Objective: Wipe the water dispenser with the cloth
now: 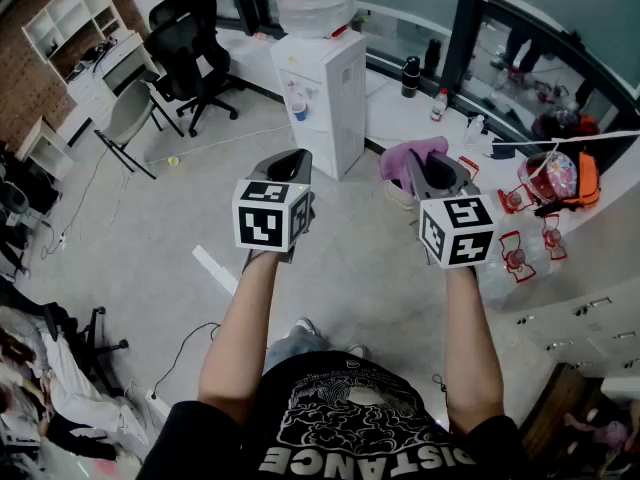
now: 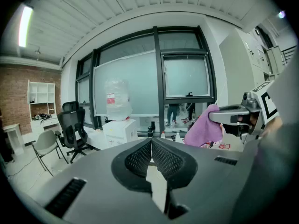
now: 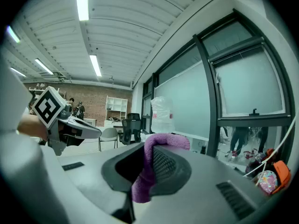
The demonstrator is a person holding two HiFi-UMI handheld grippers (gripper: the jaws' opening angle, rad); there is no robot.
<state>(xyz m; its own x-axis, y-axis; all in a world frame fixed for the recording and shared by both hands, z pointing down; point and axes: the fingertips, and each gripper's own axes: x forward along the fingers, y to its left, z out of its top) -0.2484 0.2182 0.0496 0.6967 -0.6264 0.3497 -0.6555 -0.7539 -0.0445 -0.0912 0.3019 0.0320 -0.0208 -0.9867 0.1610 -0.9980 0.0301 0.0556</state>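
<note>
Holding the purple cloth (image 3: 148, 174) pinched in the jaws of my right gripper (image 3: 150, 155), with a fold draped over the tip, so the pickup part looks done. My left gripper (image 2: 152, 148) has its jaws pressed together on nothing. I judge no wiping has begun. The water dispenser (image 1: 322, 93) stands ahead by the window ledge, across open floor, well apart from both grippers and a little left of the cloth. What's left is closing in, laying the cloth on the white cabinet and rubbing over its faces.
</note>
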